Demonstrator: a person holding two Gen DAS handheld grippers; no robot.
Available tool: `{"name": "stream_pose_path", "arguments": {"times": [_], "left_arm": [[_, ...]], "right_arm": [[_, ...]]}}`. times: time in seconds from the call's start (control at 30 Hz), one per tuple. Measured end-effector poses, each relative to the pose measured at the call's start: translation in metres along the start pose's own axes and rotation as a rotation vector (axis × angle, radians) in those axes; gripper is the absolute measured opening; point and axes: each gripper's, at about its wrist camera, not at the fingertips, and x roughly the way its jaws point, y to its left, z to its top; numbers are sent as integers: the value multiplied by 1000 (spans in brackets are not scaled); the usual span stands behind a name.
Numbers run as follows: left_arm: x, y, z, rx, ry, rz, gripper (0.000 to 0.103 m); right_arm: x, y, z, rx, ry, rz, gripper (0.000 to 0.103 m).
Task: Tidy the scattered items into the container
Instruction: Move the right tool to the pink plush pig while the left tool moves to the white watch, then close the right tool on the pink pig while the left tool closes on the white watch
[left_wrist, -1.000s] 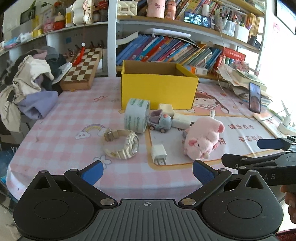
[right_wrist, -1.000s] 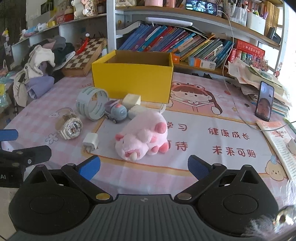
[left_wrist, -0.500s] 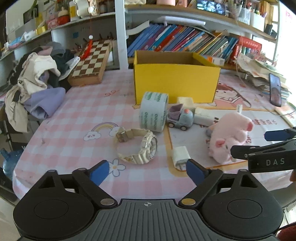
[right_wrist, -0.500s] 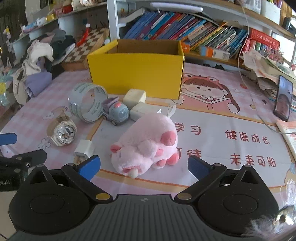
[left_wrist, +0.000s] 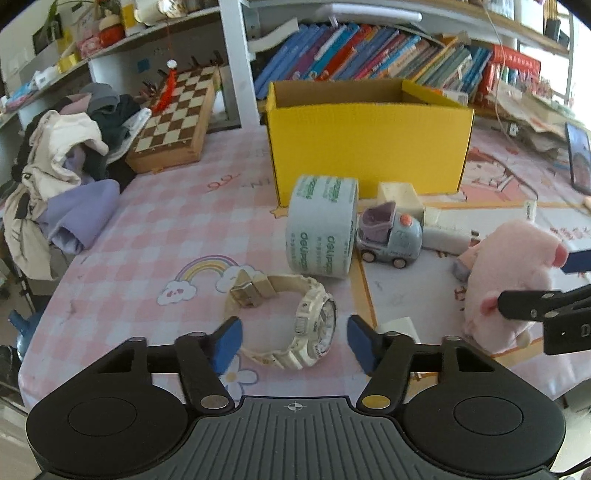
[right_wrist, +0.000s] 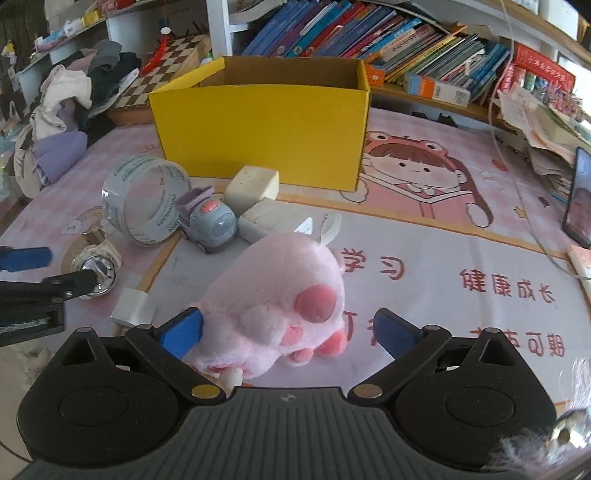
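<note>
The pink plush pig (right_wrist: 280, 295) lies near on the mat, in front of the yellow box (right_wrist: 266, 125). The right gripper (right_wrist: 288, 328) straddles it, jaws wide; the left gripper (left_wrist: 293, 341) brackets the white watch (left_wrist: 295, 325), jaws also wide. Both look poised to close. Tape roll (left_wrist: 321, 225), toy car (left_wrist: 388, 236) and white blocks (right_wrist: 253, 186) stand between them and the box, so any lift must clear them.

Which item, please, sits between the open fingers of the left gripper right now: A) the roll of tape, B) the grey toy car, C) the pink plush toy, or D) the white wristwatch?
D: in the left wrist view the white wristwatch lies on the tablecloth between the spread blue pads of the left gripper; the pink plush toy sits in the right gripper.
</note>
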Motion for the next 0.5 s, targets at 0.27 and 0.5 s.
{"name": "stream_pose_path", "arguments": {"times": [0.27, 0.5], "left_arm": [[12, -3, -2, 4, 38, -22, 36], [8, -3, -2, -3, 35, -67, 17]], "right_arm": [[3, 0, 3, -17, -2, 78, 76], [-8, -4, 4, -3, -35, 87, 49]]}}
